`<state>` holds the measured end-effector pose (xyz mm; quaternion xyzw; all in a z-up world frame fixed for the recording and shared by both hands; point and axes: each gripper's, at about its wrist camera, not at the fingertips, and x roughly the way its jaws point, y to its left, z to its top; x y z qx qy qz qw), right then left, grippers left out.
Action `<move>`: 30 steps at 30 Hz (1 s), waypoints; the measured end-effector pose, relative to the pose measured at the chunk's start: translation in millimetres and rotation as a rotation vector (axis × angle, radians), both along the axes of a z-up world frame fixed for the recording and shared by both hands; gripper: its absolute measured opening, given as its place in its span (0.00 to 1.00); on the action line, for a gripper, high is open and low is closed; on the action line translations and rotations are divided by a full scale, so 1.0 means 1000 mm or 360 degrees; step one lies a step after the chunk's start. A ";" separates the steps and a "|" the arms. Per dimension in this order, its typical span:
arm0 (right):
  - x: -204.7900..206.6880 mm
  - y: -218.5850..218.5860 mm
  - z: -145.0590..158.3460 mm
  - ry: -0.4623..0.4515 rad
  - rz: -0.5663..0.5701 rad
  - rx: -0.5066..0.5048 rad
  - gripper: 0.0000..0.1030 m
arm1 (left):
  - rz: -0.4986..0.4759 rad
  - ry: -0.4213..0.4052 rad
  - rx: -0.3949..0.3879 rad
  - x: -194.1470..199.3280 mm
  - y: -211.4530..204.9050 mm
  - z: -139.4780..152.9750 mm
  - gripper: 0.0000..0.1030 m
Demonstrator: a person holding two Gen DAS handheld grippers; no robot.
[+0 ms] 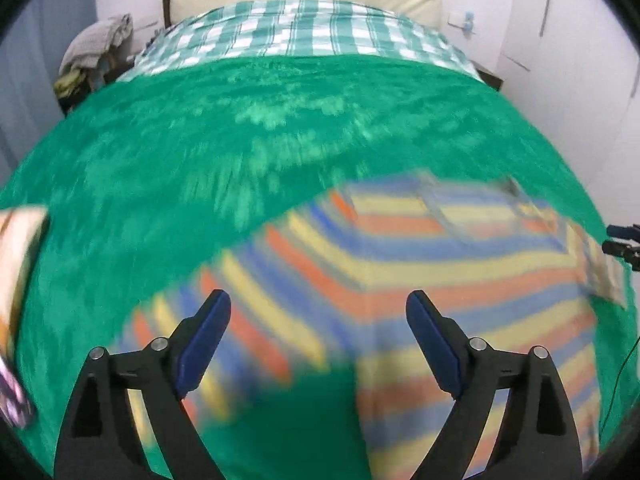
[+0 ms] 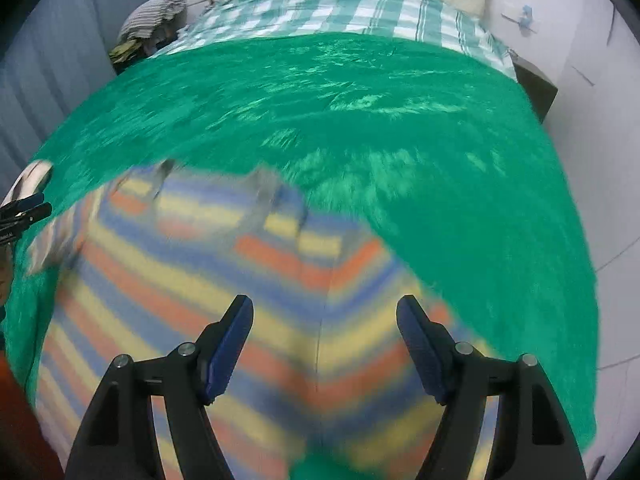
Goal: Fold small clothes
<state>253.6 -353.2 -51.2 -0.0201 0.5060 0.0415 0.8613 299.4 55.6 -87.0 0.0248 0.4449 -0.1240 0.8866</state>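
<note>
While my left gripper (image 1: 318,308) and right gripper (image 2: 325,312) hover wide open and empty, I should pinch the blue, orange and yellow striped cloth shorts (image 1: 400,280) by the leg hems near the green plush blanket's (image 1: 200,140) front edge.

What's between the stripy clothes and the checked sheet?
Only bare green blanket lies between the striped garment and checked sheet; both wrist views show it.

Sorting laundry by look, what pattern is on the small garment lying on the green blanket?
Stripes of orange, yellow and blue on the garment, clearest in the right wrist view.
</note>
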 end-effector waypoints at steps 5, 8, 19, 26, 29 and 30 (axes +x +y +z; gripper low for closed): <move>-0.130 0.021 0.013 -0.0054 0.0025 0.0070 0.74 | 0.0066 0.0107 -0.0105 -0.106 0.009 -0.011 0.88; -0.206 0.050 0.011 -0.0157 -0.0009 0.0110 0.76 | 0.0130 0.0150 -0.0231 -0.168 0.013 -0.014 0.89; -0.313 0.134 0.000 -0.0428 -0.0024 0.0146 0.76 | 0.0095 0.0088 -0.0243 -0.253 -0.003 -0.010 0.91; -0.326 0.121 -0.001 -0.0512 -0.0153 0.0059 0.77 | 0.0070 0.0009 -0.0140 -0.264 -0.009 -0.017 0.92; -0.328 0.107 -0.005 -0.0502 -0.0240 0.0064 0.77 | 0.0084 -0.0014 -0.0140 -0.262 -0.006 -0.020 0.92; -0.329 0.102 -0.006 -0.0506 -0.0272 0.0071 0.77 | 0.0097 -0.0018 -0.0145 -0.261 -0.005 -0.021 0.92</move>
